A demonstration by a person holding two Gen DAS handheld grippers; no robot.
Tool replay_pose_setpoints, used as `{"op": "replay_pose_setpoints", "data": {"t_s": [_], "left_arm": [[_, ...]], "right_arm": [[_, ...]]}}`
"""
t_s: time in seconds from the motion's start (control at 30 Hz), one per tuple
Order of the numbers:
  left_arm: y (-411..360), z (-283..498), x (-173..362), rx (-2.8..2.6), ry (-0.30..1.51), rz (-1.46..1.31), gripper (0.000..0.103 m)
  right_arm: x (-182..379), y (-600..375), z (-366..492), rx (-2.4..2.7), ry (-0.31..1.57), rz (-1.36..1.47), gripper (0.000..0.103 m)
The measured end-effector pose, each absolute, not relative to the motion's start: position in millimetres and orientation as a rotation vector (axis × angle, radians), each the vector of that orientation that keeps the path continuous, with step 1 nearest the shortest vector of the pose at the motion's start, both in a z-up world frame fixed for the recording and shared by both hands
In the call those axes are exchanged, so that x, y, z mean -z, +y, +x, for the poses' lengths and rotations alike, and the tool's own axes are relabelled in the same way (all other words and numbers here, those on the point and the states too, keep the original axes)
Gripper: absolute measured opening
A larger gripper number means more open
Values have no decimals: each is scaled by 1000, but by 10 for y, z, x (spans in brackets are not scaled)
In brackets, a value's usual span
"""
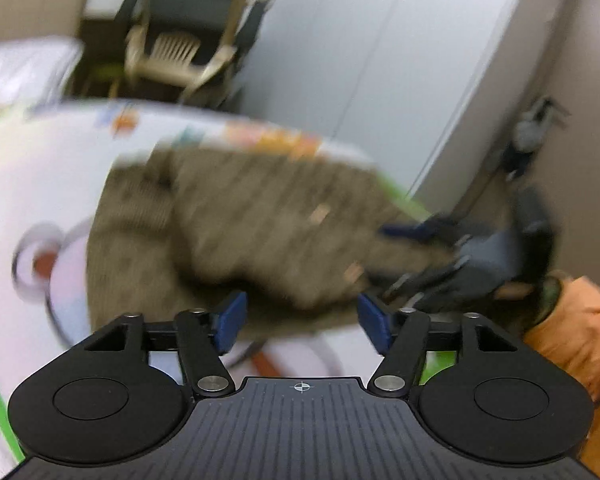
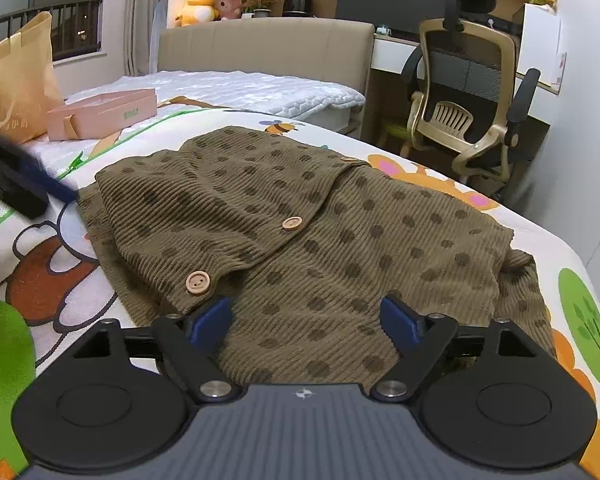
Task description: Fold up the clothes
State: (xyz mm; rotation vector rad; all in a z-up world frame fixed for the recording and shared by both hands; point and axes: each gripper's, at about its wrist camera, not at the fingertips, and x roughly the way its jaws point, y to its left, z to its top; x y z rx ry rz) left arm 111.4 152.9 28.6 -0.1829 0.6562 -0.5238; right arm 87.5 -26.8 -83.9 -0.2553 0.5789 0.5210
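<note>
Olive-brown cardigan [image 2: 300, 232] lies on the bed, on a white printed sheet [image 2: 52, 248] with cartoon animals, green leaves and orange patches. Knit is ribbed, soft-looking, scattered with darker round dots. Front panel folded over on a diagonal; two round pale wooden buttons [image 2: 198, 282] along that edge, a third small one further back. Right side of the garment bunches into a rumpled fold near the bed's edge.

Right gripper [image 2: 306, 320]: black hinged arms, blue flat pads [image 2: 396, 322], jaws spread wide, just over the near hem of the cardigan. Cloth shows between and beneath the pads; they are not pinching it. Released.

Left gripper [image 1: 300, 320]: same build, blue pads well apart, nothing clamped between them. Released. Its view is heavily blurred; the cardigan [image 1: 236, 232] shows as a brown ribbed mass ahead. An orange sleeve [image 1: 572, 336] sits at lower right of that view.

Behind: quilted white mattress [image 2: 260, 88], tan padded headboard [image 2: 264, 44], pink flat cardboard box [image 2: 104, 114], tan paper bag [image 2: 16, 88]. Office chair [image 2: 468, 100] with beige plastic frame and dark mesh back stands beside the bed
</note>
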Motion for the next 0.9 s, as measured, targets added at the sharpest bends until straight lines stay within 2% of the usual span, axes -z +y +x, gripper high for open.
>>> {"op": "replay_pose_setpoints", "data": {"t_s": [0.1, 0.17, 0.33, 0.47, 0.6, 0.67, 0.7, 0.73, 0.8, 0.9], "left_arm": [[1379, 1278, -526, 553, 552, -176, 86], [1283, 1523, -491, 528, 531, -168, 87], [1103, 2018, 73, 422, 649, -62, 67], [1210, 1863, 232, 433, 687, -83, 67], [1333, 1722, 250, 504, 822, -210, 68], [1368, 1613, 150, 527, 812, -192, 69], [1410, 1589, 68, 536, 788, -196, 72], [1472, 1597, -34, 541, 752, -215, 80], [1636, 1698, -237, 528, 680, -270, 86], [1893, 2074, -285, 491, 666, -382, 89]], "right_arm": [[840, -254, 885, -519, 580, -261, 84], [837, -259, 894, -521, 583, -255, 84], [841, -262, 880, -524, 595, -265, 84], [827, -325, 795, -541, 609, -287, 84], [688, -431, 828, -566, 639, -267, 84], [579, -508, 893, -550, 632, -242, 87], [520, -551, 930, -535, 624, -227, 88], [464, -596, 971, -519, 613, -210, 91], [373, -688, 1067, -478, 588, -163, 93], [368, -715, 1186, -453, 566, -78, 93]]}}
